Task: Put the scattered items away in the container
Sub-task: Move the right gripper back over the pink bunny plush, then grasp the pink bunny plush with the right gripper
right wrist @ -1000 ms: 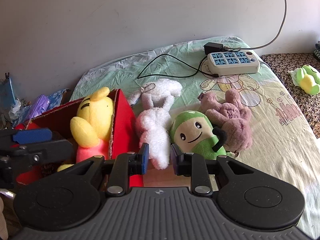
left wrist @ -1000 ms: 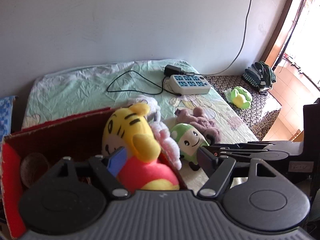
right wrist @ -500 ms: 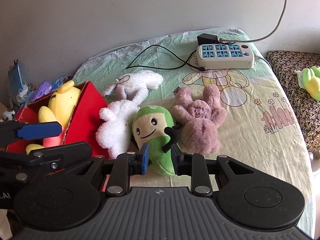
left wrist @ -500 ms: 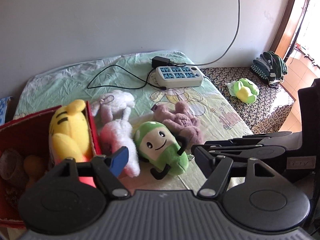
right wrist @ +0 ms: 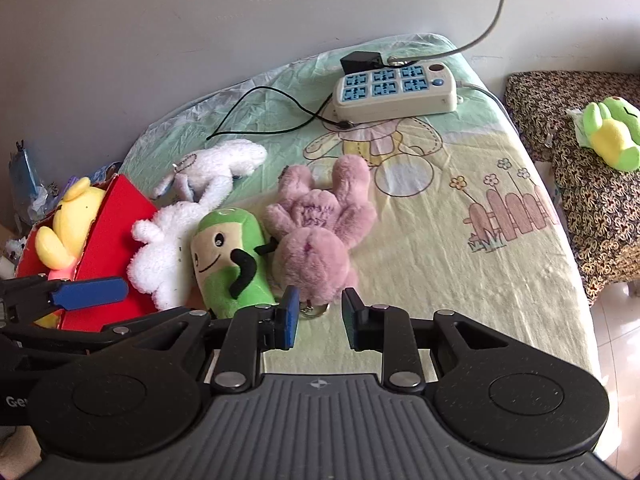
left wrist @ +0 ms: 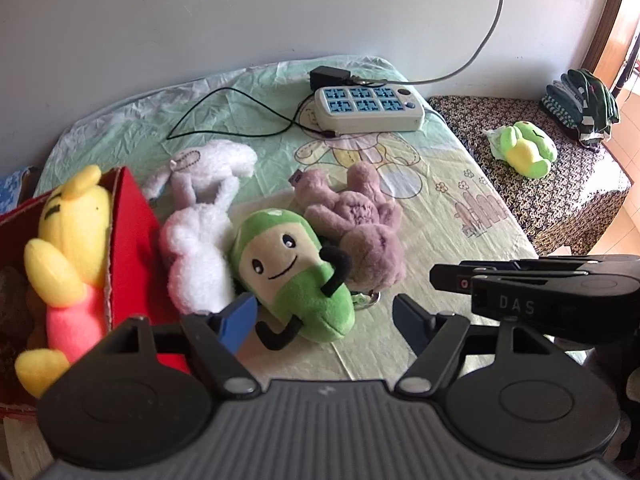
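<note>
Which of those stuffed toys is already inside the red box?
The yellow tiger toy, with black stripes on its head and a pink body. It sits inside the red box; the white, green and mauve toys lie on the bed outside it.

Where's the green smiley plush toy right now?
The green plush lies on the bed sheet, low in both wrist views, wedged between the white plush on its left and the mauve plush on its right.

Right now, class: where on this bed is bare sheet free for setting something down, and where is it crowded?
Free: the sheet between the pink plush and the bed's right edge, below the power strip. Crowded: beside the red box, where white plush, green plush and pink plush touch.
</note>
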`<state>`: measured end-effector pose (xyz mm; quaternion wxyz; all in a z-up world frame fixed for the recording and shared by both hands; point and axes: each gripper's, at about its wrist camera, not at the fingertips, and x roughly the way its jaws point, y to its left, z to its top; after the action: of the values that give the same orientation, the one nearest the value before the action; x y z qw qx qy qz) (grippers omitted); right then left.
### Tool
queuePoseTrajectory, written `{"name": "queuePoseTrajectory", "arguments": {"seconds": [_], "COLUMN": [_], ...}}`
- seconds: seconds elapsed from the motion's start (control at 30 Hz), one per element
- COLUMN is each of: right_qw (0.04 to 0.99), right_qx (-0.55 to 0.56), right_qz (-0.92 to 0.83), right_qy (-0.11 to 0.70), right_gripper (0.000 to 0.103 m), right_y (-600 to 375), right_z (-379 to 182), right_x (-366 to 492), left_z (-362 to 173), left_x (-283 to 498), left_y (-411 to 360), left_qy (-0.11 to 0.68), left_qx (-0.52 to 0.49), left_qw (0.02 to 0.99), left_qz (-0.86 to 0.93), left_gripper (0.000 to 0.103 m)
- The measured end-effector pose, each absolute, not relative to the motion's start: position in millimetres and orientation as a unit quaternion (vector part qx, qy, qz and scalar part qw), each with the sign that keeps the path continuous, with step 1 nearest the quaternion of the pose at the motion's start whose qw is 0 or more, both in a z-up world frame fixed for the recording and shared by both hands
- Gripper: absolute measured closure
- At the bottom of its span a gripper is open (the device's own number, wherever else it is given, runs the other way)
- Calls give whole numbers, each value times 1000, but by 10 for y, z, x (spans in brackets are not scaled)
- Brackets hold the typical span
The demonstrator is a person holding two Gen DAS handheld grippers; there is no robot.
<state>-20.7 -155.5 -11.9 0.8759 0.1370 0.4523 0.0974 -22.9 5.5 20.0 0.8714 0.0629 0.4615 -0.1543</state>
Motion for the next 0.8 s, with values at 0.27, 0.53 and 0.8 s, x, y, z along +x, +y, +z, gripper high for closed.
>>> {"name": "queuePoseTrajectory", "arguments": {"seconds": [0.27, 0.53, 0.8], "right_qw": [874, 867, 859], "right_qx": [146, 154, 169], "right_qz": [82, 76, 82], "right_qy": [457, 468, 477], "right_gripper": [76, 76, 76], "right_y": [-1790, -1905, -2018], "right_z": [-200, -315, -419], "right_x": [-208, -113, 118], "left_z": [81, -57, -357], "left_x": [-97, 19, -154], "left_y": [-214, -327, -407], "left_qy": [477, 492, 490], "left_qx": [86, 95, 103], "left_qw": [864, 854, 839], "left_qz": [-139, -136, -214], "left_gripper": [25, 24, 33]}}
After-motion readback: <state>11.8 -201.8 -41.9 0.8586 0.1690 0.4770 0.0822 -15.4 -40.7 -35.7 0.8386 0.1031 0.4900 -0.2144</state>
